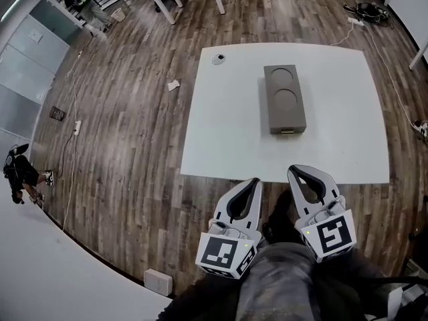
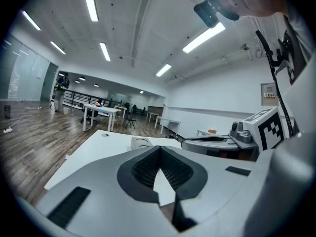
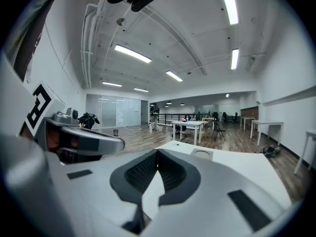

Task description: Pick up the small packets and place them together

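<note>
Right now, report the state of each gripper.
Grey left gripper: closed, jaws together, holding nothing.
Grey right gripper: closed, jaws together, holding nothing.

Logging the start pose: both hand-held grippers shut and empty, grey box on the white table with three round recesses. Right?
No: the head view shows two round recesses in the grey box on the white table, not three. The left hand-held gripper and right hand-held gripper are shut and empty.

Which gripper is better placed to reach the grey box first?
Right, probably: the right gripper points almost straight at the grey box; the left gripper sits off to its left. Both are shut and empty.
</note>
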